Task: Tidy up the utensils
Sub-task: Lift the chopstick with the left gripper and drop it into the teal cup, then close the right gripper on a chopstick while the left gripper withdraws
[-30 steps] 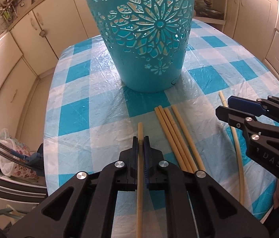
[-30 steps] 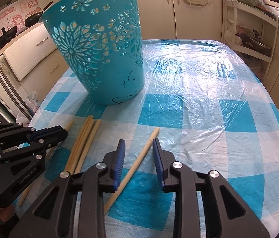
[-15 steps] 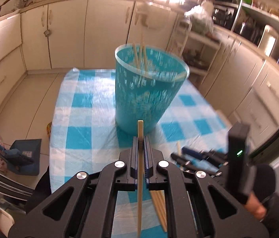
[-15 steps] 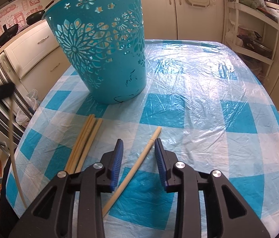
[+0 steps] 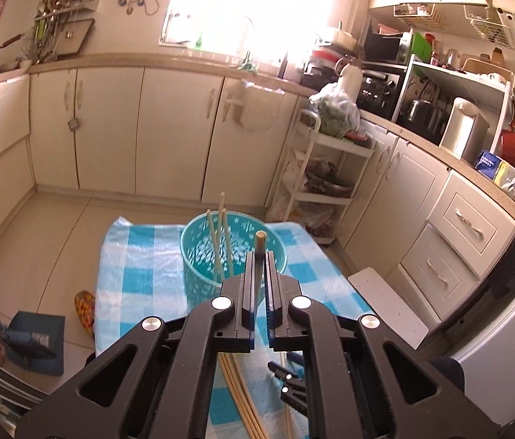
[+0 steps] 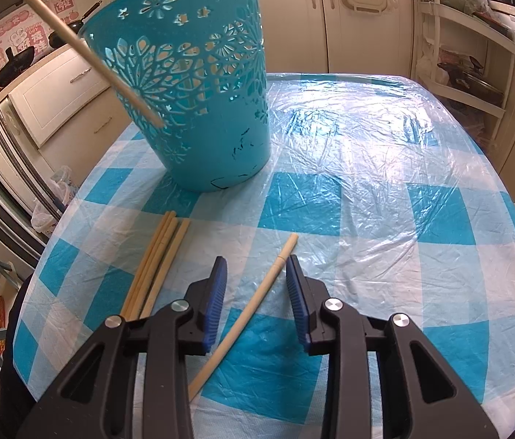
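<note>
My left gripper point(image 5: 258, 256) is shut on a wooden chopstick point(image 5: 259, 245) and holds it high above the teal cut-out basket point(image 5: 199, 263), which holds three chopsticks point(image 5: 217, 241). That held chopstick point(image 6: 85, 51) also shows in the right wrist view, slanting in front of the basket point(image 6: 202, 109). My right gripper point(image 6: 255, 285) is open and low over the table, its jaws on either side of a single chopstick point(image 6: 250, 303). A bundle of several chopsticks point(image 6: 158, 256) lies just left of it.
The table has a blue and white checked cloth point(image 6: 367, 183) under clear plastic. Kitchen cabinets point(image 5: 111, 128) and a white rack point(image 5: 326, 168) stand beyond the table. A white stool point(image 5: 385, 303) stands at the right of the table.
My left gripper has risen far above the table with its chopstick and now looks down on the basket. My right gripper has stayed open around the single chopstick.
</note>
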